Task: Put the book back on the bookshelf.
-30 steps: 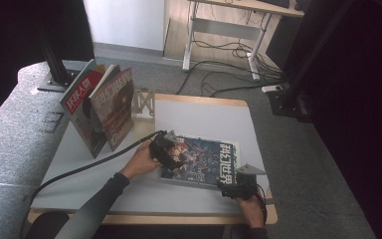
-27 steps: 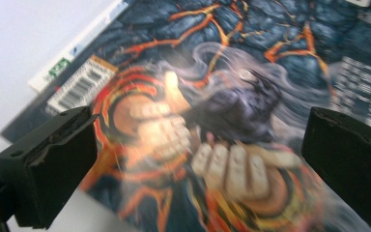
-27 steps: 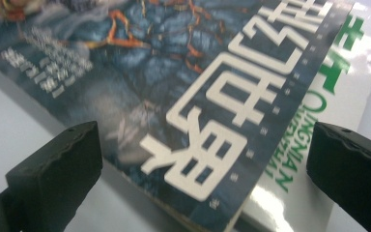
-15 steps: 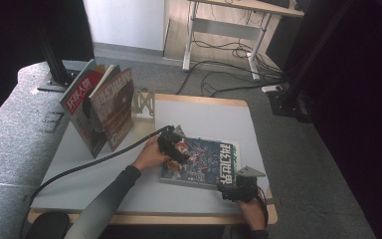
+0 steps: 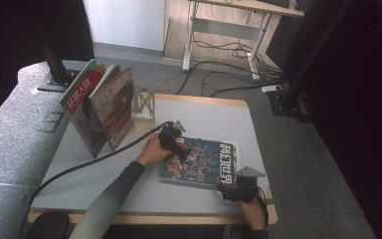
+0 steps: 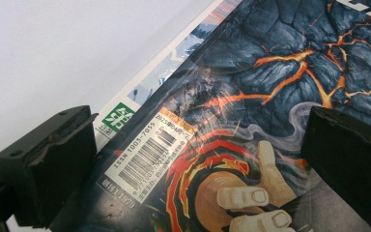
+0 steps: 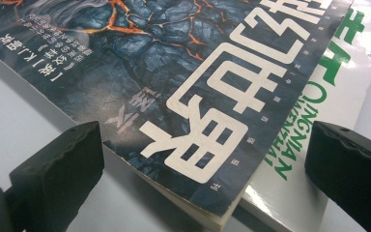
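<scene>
Dark lava-cover magazine [image 5: 201, 162] flat on counter [image 5: 204, 114], atop a white one [image 7: 319, 159]; left claw [image 5: 175, 144] wide over barcode corner; right claw [image 5: 235, 189] wide at title corner; best slipped under top copy alone, closed squarely, lifted level.

Grey carpet [image 5: 288, 149] covers the floor around a light wooden bench [image 5: 214, 101] with a pale grey top. To the left runs a grey upholstered surface [image 5: 10, 134], a black post [image 5: 54, 59] standing on it. Beyond, a white wall panel [image 5: 124, 22], and a wooden desk on white legs [image 5: 229, 35] with black cables [image 5: 219, 74] trailing beneath. Dark curtain [image 5: 363, 99] hangs on the right.
</scene>
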The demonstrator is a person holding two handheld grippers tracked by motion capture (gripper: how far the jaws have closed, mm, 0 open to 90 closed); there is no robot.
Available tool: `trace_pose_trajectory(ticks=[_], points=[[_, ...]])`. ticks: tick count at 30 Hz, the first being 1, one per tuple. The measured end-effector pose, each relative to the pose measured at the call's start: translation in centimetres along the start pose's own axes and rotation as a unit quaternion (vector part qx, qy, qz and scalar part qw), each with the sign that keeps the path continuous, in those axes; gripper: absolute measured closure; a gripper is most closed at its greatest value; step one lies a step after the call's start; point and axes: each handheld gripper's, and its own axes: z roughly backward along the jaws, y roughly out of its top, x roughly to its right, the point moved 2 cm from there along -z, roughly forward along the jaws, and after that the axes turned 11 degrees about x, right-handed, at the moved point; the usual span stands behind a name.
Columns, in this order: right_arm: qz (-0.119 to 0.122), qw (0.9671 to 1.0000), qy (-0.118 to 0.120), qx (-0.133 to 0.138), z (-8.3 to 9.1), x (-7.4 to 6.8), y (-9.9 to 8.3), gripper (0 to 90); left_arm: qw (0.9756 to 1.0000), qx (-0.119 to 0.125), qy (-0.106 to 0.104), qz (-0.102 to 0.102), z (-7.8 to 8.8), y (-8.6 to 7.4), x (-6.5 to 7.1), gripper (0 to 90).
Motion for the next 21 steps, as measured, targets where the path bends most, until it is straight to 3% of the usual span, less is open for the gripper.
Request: trace_pose_trajectory(ticks=[21], points=[[-0.022, 0.9992, -0.034, -0.001, 0.5, 1.5, -0.3, 0.0, 0.9997, -0.014, 0.016, 0.015, 1.9, -1.3, 1.6, 0.0]])
